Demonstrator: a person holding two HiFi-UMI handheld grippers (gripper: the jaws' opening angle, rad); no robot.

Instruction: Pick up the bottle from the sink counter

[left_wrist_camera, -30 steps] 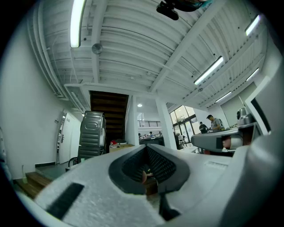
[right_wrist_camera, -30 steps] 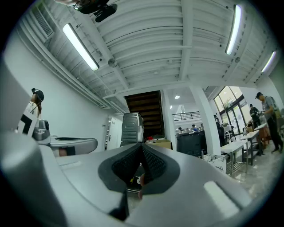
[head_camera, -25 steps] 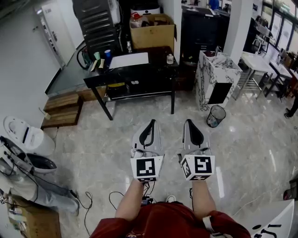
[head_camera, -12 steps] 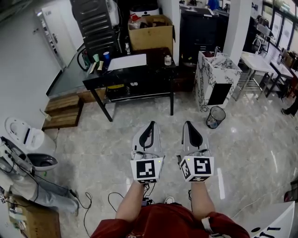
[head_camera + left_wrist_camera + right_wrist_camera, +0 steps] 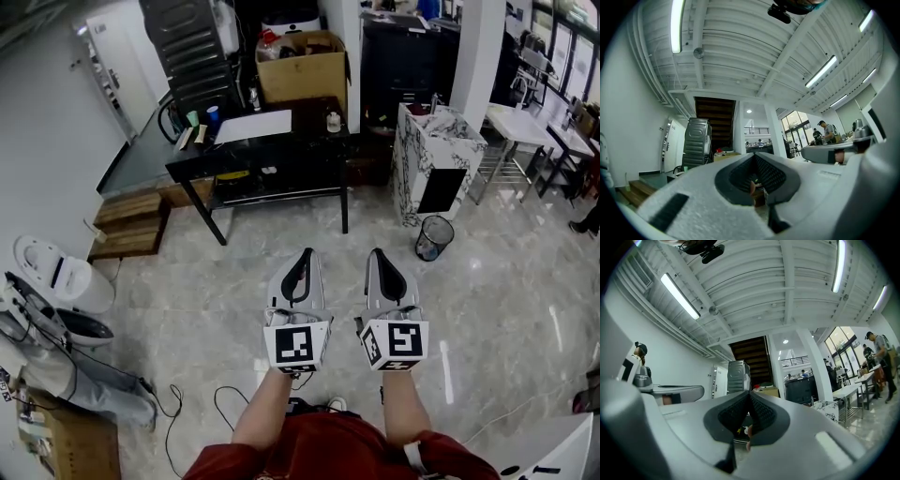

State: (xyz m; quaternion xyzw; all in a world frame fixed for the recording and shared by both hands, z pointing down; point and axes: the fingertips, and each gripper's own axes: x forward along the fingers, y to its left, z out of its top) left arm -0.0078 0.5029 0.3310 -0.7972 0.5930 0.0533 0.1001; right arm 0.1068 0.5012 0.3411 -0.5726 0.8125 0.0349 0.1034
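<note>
Carried slightly nearer the sink counter (image 5: 419, 178) since a second ago: both grippers, side by side.
Left gripper (image 5: 303, 253) and right gripper (image 5: 378, 253) are held pressed together, empty, well short of the counter. The bottle, expected on the counter's top, cannot be made out. Unless the jaws are spread before arrival, it could be knocked over.

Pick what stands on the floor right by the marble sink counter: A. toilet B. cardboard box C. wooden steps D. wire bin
D: the wire bin stands at the foot of the sink counter, with none of the others near it.
</note>
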